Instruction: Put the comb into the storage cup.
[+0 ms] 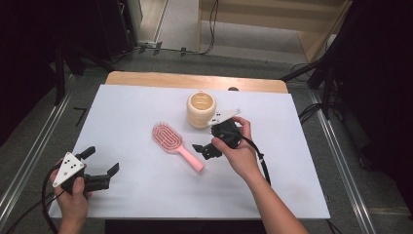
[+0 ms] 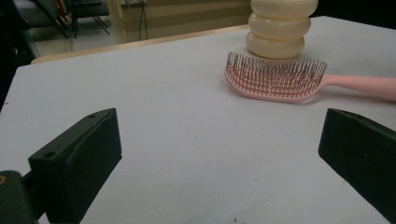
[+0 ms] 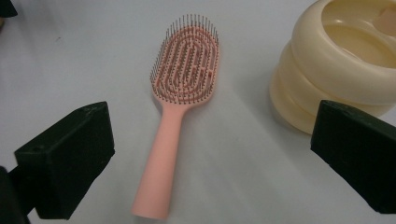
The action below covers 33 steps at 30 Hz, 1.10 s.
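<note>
Right gripper (image 3: 205, 158) wide above pink, dark-bristled hairbrush (image 3: 180, 107), bristles up.

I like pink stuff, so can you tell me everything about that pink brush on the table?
The brush is pink all over and looks like smooth plastic. It has an oval head with open slots and rows of thin dark bristles pointing up, and a long straight handle. It lies flat on the white table, bristles up, close beside the cream cup but apart from it. Nothing holds it: the right tongs hover open by the handle's end.
</note>
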Motion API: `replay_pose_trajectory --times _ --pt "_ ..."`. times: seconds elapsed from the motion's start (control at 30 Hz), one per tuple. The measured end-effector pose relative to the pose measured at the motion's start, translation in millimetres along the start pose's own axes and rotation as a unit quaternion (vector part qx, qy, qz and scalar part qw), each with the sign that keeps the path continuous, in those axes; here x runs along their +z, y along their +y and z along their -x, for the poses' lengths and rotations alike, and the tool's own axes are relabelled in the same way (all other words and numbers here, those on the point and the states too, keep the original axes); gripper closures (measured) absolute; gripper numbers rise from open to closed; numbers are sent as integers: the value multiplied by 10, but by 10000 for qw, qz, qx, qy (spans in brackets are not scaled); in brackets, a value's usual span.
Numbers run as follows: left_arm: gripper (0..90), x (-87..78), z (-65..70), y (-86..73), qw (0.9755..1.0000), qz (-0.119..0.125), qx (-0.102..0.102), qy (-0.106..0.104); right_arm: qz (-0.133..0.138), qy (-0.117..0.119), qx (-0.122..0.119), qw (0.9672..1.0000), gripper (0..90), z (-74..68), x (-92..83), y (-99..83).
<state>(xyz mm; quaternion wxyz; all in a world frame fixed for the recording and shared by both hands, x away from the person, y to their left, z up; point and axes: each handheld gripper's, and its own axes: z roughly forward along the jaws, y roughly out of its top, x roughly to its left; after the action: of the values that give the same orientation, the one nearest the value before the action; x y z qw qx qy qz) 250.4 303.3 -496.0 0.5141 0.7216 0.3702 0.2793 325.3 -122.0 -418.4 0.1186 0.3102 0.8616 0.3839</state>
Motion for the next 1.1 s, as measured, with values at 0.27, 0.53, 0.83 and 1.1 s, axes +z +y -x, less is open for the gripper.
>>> replay_pose_trajectory --times 0.27,0.53,0.83,1.1 --pt "0 4 1 0 10000 -11 14 0 -169 70 12 9998 0 -27 131 35" --pt "0 7 1 2 10000 -32 28 1 -390 131 82 9991 0 -75 272 86" --pt "0 7 2 3 10000 -41 44 -4 -839 227 -36 9962 0 -182 486 163" --pt "0 11 2 3 10000 -43 53 -28 -1053 -16 -95 9944 194 -269 655 194"
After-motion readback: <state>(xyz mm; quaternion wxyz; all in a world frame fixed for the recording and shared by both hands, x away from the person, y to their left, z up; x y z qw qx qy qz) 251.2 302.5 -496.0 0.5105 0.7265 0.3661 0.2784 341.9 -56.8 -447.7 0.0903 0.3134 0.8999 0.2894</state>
